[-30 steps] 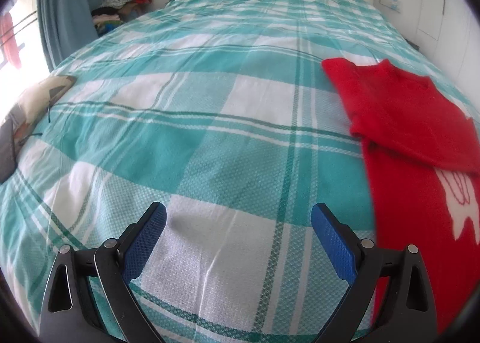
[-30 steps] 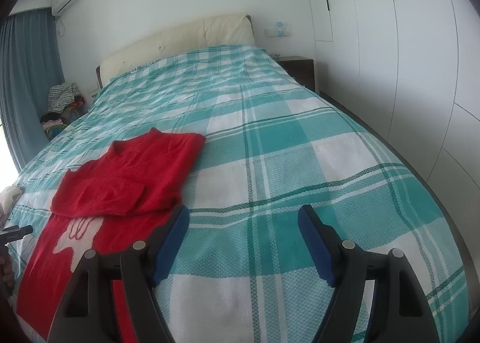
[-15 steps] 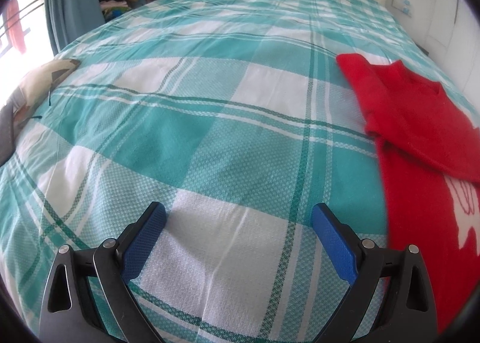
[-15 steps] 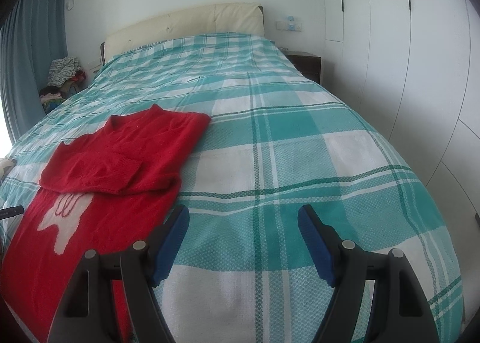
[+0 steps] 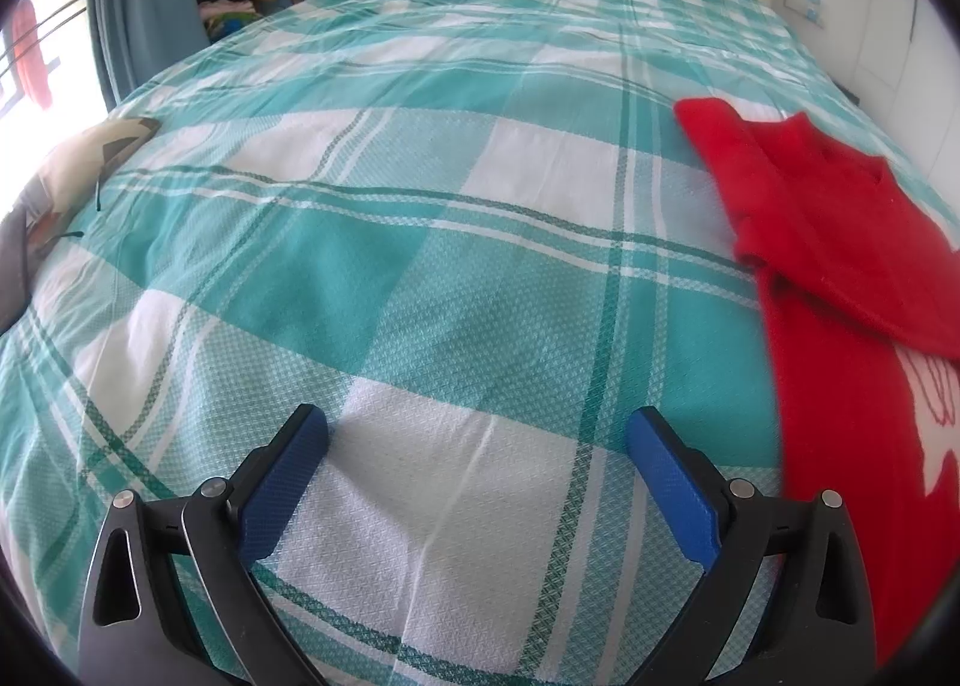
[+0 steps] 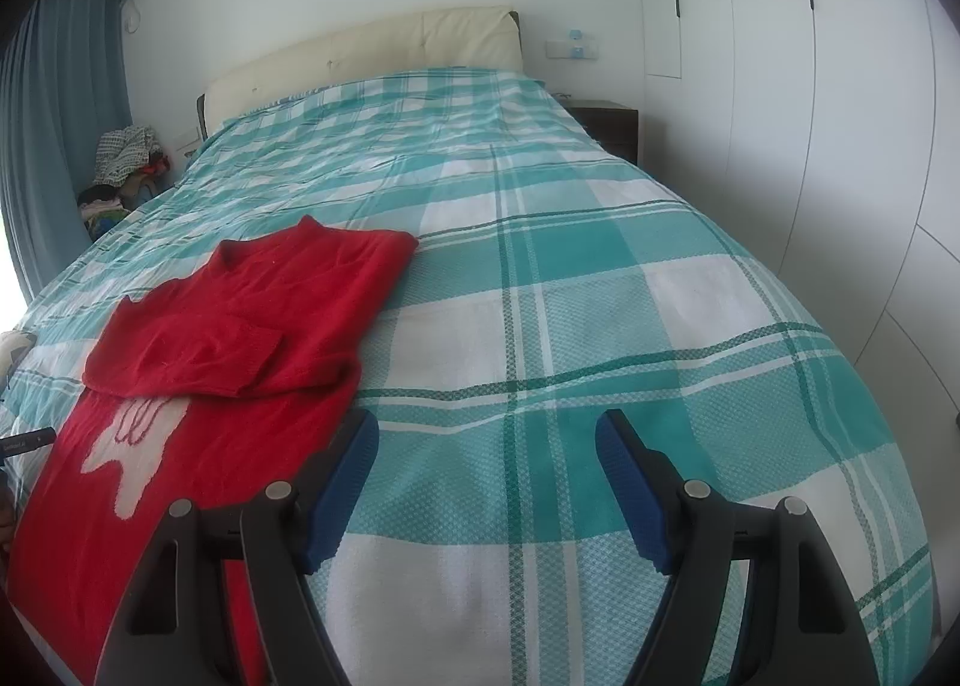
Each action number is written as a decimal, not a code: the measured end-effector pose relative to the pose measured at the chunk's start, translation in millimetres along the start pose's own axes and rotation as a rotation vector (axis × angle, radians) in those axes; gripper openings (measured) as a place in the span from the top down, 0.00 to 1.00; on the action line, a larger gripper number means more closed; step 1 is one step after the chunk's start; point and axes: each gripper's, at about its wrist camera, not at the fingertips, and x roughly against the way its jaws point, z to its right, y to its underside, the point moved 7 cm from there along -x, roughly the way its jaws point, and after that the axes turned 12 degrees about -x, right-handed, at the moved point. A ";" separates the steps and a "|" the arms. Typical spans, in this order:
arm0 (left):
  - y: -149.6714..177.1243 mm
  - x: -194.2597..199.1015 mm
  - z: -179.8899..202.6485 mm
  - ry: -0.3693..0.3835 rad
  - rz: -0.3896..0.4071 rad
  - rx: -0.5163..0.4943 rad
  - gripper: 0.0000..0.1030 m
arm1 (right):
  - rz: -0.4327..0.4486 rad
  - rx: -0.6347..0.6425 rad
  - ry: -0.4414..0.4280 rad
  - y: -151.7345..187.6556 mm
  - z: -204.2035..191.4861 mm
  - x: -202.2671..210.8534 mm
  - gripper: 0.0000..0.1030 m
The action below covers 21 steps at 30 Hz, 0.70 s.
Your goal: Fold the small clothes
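Red sweater (image 6: 240, 338) lies flat on the plaid bedspread (image 6: 600, 326), at 9 o'clock of the right gripper (image 6: 486, 446) and 3 o'clock of the left gripper (image 5: 477, 446). Both claws wide, empty. Knit looks soft, light and floppy; best pinched at the hem corners.
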 end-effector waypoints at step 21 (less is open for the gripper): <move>0.2 -2.3 0.6 -0.004 -0.008 -0.005 0.01 | 0.004 0.002 0.001 0.1 -2.0 2.1 0.28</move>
